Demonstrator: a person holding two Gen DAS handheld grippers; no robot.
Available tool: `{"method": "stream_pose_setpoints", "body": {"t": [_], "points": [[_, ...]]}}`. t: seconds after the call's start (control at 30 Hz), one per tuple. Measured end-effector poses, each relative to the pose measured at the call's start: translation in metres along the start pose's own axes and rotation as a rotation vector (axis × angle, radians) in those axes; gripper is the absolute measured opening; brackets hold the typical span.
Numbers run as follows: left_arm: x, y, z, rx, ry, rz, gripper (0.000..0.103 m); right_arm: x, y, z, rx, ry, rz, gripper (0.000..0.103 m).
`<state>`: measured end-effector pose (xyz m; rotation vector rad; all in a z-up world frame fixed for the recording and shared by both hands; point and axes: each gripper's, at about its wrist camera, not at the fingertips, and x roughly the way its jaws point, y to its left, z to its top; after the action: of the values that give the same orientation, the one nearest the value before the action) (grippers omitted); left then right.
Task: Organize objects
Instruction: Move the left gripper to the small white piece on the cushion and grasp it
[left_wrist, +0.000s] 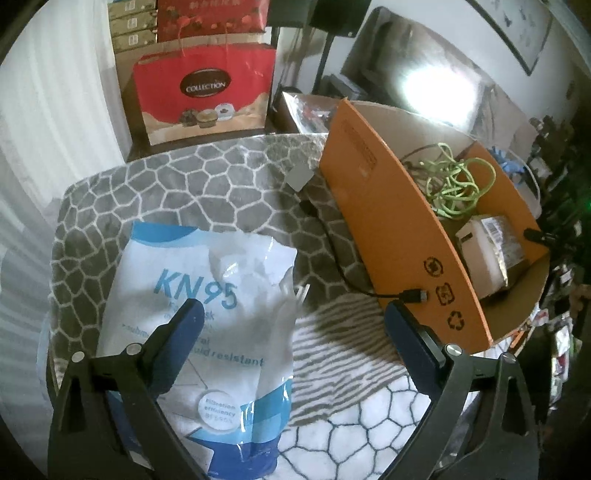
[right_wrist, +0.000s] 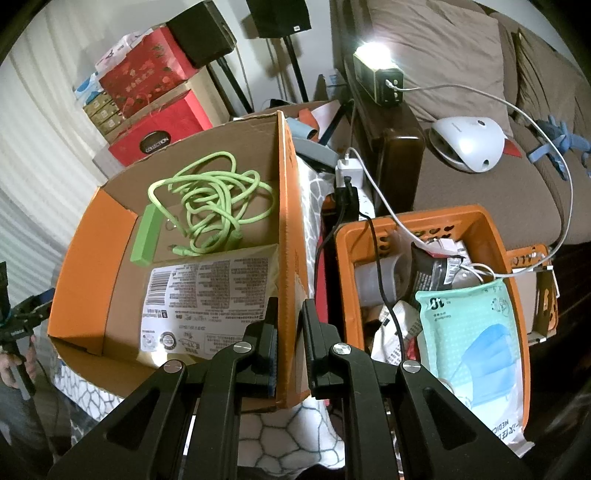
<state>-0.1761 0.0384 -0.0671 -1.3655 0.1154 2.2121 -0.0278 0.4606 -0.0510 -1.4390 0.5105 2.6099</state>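
A white and blue KN95 mask bag lies flat on the grey patterned blanket. My left gripper hangs open just above it, its left finger over the bag and its right finger near the orange cardboard box. A black USB cable runs along the blanket beside the box. My right gripper is shut on the box's right side wall. Inside the box lie a tangled green cable and a flat labelled packet.
An orange plastic basket to the right of the box holds a mint mask pack, cables and packets. Red gift bags stand behind the blanket. A sofa with a white device is at the back right.
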Motion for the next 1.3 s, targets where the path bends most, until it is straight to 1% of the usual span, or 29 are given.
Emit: {"method": "stream_pose_setpoints", "body": {"t": [0.17,0.27,0.3,0.33,0.37,0.4,0.43,0.53,0.6,0.7,0.73,0.77,0.8,0.83,0.97,1.03,1.07,1.2,1.3], "points": [[0.000,0.006,-0.002,-0.004,0.001,-0.038,0.094,0.000,0.000,0.000,0.001,0.000,0.002,0.011],[0.003,0.009,-0.002,-0.009,0.005,-0.040,0.090,0.000,0.000,0.000,0.002,0.000,0.002,0.011],[0.004,0.010,-0.001,-0.012,0.008,-0.041,0.087,0.000,0.000,0.000,0.003,0.001,0.002,0.011],[0.006,0.011,0.000,-0.018,0.014,-0.046,0.082,0.000,0.000,0.000,0.001,0.000,0.001,0.011],[0.008,0.011,0.000,-0.019,0.018,-0.056,0.078,0.000,0.000,0.000,0.001,0.000,0.000,0.011],[0.009,0.011,0.001,-0.016,0.022,-0.070,0.072,0.000,0.000,0.000,0.001,0.000,0.000,0.011],[0.011,0.010,0.000,-0.011,0.027,-0.081,0.068,0.000,0.000,0.000,0.002,0.000,0.001,0.011],[0.013,0.004,-0.004,0.020,0.036,-0.092,0.065,0.001,0.000,-0.001,0.001,0.002,-0.001,0.011],[0.014,-0.001,-0.007,0.047,0.031,-0.089,0.065,0.001,0.000,-0.002,0.001,0.001,-0.001,0.011],[0.015,-0.010,-0.012,0.098,0.007,-0.062,0.065,0.001,0.000,-0.003,0.003,0.002,-0.001,0.011],[0.016,-0.014,-0.012,0.119,-0.004,-0.044,0.061,0.001,-0.001,-0.003,0.003,0.003,-0.001,0.011],[0.017,-0.017,-0.013,0.138,-0.012,-0.030,0.056,0.001,0.000,-0.003,0.001,0.003,-0.002,0.011],[0.018,-0.020,-0.013,0.158,-0.015,-0.016,0.044,0.001,-0.001,-0.003,0.001,0.002,-0.002,0.011],[0.019,-0.022,-0.013,0.172,-0.018,-0.008,0.038,0.001,-0.001,-0.003,0.001,0.002,-0.002,0.011],[0.027,-0.030,-0.011,0.205,-0.012,0.017,0.038,0.001,-0.001,-0.003,0.002,0.003,-0.001,0.011],[0.032,-0.032,-0.010,0.221,-0.008,0.028,0.030,0.001,-0.001,-0.003,0.002,0.003,-0.001,0.011],[0.034,-0.033,-0.010,0.229,-0.005,0.036,0.030,0.001,-0.001,-0.003,0.001,0.003,-0.001,0.011],[0.042,-0.034,-0.009,0.246,0.001,0.088,0.030,0.001,0.000,-0.002,0.004,0.003,0.000,0.011],[0.054,-0.027,-0.008,0.238,0.041,0.142,0.030,0.001,0.000,-0.002,0.002,0.003,-0.001,0.011]]}}
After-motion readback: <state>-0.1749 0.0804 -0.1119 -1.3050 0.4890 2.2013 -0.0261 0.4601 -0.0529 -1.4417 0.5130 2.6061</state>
